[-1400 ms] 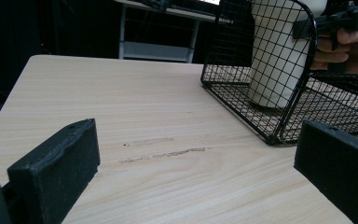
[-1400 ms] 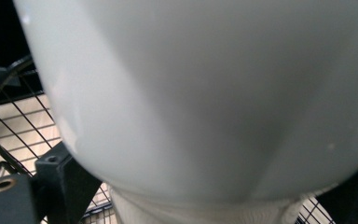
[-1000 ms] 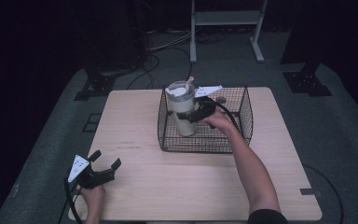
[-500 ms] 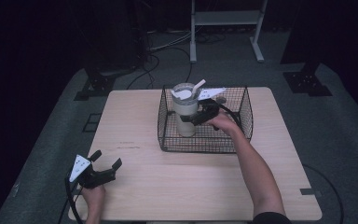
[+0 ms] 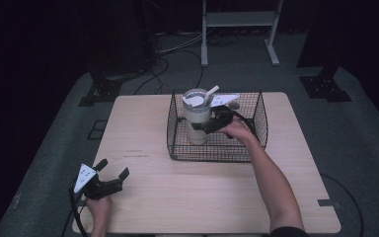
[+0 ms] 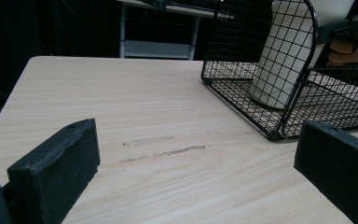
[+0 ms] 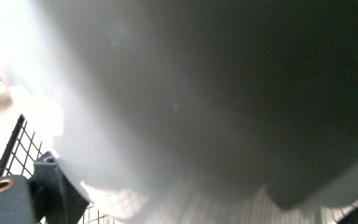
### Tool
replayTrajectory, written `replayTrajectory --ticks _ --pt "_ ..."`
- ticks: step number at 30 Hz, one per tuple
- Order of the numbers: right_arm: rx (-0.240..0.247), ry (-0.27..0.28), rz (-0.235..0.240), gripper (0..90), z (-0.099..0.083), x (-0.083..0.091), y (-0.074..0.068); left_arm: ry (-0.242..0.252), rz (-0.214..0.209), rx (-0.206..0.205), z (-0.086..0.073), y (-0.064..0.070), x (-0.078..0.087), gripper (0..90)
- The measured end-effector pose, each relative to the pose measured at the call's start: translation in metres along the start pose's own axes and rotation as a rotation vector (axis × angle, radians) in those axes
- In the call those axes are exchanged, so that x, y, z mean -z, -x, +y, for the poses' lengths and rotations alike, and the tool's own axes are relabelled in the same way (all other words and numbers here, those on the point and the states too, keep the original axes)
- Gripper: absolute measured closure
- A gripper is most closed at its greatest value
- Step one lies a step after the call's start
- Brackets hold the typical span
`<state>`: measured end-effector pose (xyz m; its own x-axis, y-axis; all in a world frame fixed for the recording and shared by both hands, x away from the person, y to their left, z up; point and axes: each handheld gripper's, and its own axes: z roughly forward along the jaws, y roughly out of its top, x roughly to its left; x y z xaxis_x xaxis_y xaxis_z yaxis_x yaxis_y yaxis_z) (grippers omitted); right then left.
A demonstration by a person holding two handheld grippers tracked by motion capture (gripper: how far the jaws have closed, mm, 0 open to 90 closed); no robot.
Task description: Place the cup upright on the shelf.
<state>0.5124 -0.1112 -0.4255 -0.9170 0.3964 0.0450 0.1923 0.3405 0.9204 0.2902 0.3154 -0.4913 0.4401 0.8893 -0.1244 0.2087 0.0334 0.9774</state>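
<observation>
Our right gripper (image 5: 208, 124) is clamping the cup (image 5: 196, 116), its jaws closing around the cup's body from the right side. In the high view the cup is standing upright inside the basket (image 5: 256, 143), toward the basket's left half, with its base down on the wire floor. A straw (image 5: 210, 93) is sticking up out of the cup's lid and leaning toward the right. In the right gripper view the cup's pale wall (image 7: 177, 93) is pressing right up against the camera, blurred, with a bit of basket mesh (image 7: 21, 140) peeking out at the lower left.

Our left gripper (image 5: 112, 175) is resting near the front left corner of the counter (image 5: 177, 197), well apart from the basket, with its jaws spread wide and holding nothing. In the left gripper view we are looking across the bare counter (image 6: 121, 116) between the two black jaws; the basket (image 6: 279, 130) is sitting at the far right, and through its wires we are seeing the cup (image 6: 279, 70) with its base on the basket floor. The fingers (image 6: 347, 51) of our right hand are showing at the upper right edge, just beside the cup.
</observation>
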Motion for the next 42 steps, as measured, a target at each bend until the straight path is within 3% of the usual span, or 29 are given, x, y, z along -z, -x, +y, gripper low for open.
replayTrajectory --ticks 29,42 --pt "0.005 -0.021 -0.035 6.9 -0.004 0.020 -0.006 -0.004 -0.004 -0.018 0.000 0.002 -0.001 0.0" --pt "0.005 -0.021 -0.057 6.9 0.002 0.045 -0.010 -0.004 -0.004 -0.022 0.000 0.002 -0.001 0.0"
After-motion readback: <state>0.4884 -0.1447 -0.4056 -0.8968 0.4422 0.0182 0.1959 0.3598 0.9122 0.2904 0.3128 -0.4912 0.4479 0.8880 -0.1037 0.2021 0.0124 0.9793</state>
